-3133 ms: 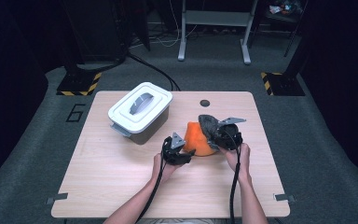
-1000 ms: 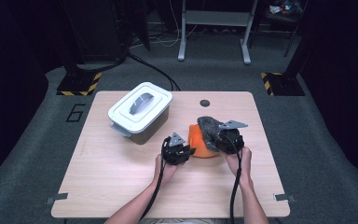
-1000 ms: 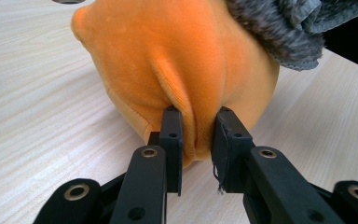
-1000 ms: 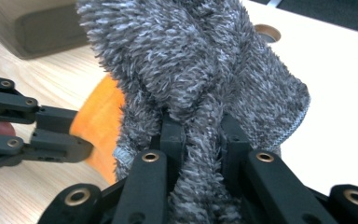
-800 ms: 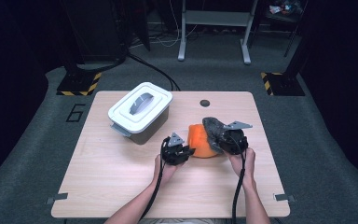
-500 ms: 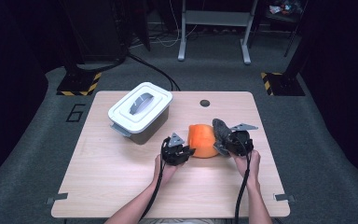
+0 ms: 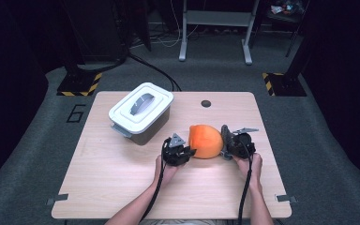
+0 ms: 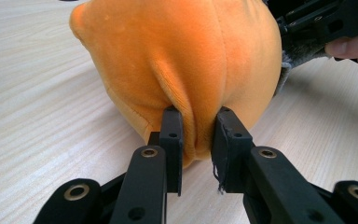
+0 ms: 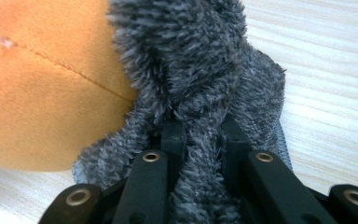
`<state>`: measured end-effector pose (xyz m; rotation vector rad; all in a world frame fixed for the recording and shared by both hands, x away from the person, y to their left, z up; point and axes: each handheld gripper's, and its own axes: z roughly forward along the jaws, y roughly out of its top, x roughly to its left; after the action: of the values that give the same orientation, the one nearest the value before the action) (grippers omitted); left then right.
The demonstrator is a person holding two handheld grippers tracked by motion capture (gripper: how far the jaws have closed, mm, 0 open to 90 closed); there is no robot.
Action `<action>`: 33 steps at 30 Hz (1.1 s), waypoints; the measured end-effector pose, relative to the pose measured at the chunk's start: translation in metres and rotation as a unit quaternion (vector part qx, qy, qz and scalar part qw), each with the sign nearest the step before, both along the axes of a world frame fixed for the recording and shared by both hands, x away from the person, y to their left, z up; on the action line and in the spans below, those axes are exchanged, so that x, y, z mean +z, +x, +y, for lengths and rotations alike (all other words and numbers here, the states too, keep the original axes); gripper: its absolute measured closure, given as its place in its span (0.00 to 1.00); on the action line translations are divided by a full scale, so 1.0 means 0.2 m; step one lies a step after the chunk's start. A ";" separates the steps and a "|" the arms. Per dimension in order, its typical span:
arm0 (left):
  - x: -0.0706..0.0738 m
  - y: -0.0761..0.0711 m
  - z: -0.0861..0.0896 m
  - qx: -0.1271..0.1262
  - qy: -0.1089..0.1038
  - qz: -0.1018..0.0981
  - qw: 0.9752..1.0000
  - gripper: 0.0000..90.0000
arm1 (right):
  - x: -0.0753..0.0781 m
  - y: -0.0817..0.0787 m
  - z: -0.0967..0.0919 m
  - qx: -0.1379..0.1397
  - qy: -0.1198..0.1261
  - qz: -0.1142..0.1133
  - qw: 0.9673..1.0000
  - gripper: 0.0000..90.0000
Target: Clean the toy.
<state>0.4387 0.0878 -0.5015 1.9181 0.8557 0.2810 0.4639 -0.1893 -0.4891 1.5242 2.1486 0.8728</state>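
We hold an orange plush piece (image 7: pixel 206 140) between our two claws, low over the middle of the pale wooden worktop (image 7: pixel 122 187). Our left claw (image 7: pixel 187 152) comes at it from the left, and in the left gripper view its jaws are nearly closed, pinching a raised fold of the orange plush (image 8: pixel 177 65) between the pads so that the fabric bulges above them. Our right claw (image 7: pixel 223 142) meets the piece from the right; in the right gripper view its jaws are clamped tight on a bunch of shaggy grey fabric (image 9: pixel 200 88) that joins the orange part (image 9: pixel 42 84) along its edge, grey pile spilling over both jaws. The same grey fringe shows at the far side of the plush in the left gripper view, with fingers of our right hand (image 8: pixel 354 49) just behind it. In that view the plush touches the wood on its underside. A white lidded box (image 7: pixel 140 112) with a grey handle stands behind and to the left, well apart from the plush, and a small dark round grommet (image 7: pixel 206 103) sits near the far edge.
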 end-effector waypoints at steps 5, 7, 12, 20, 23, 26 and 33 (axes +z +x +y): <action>0.00 0.00 0.01 0.000 0.000 0.003 1.000 0.84 | 0.05 -0.03 -0.01 -0.005 0.001 -0.015 1.000 0.85; 0.00 0.00 0.01 0.002 -0.002 0.006 1.000 0.84 | 0.09 -0.05 -0.01 -0.002 -0.001 -0.023 1.000 0.85; 0.00 0.00 0.01 0.001 -0.001 0.004 1.000 0.84 | 0.19 -0.10 -0.01 0.015 0.014 -0.049 0.999 0.85; 0.00 0.00 0.01 0.003 -0.002 0.001 1.000 0.84 | 0.34 -0.16 0.09 0.059 0.030 -0.082 0.994 0.85; 0.00 0.00 0.00 0.003 -0.002 0.001 1.000 0.83 | 0.37 -0.16 0.16 0.076 0.032 -0.085 0.993 0.85; 0.00 0.00 0.00 0.003 -0.003 0.001 1.000 0.83 | 0.37 -0.15 0.23 0.094 0.025 -0.086 0.992 0.85; 0.00 0.00 0.00 0.002 -0.001 0.001 1.000 0.83 | 0.38 -0.15 0.34 0.116 0.020 -0.090 0.989 0.85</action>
<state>0.4387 0.0883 -0.5015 1.9150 0.8612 0.2809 0.4341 -0.1213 -0.4136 1.1759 2.2144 1.0917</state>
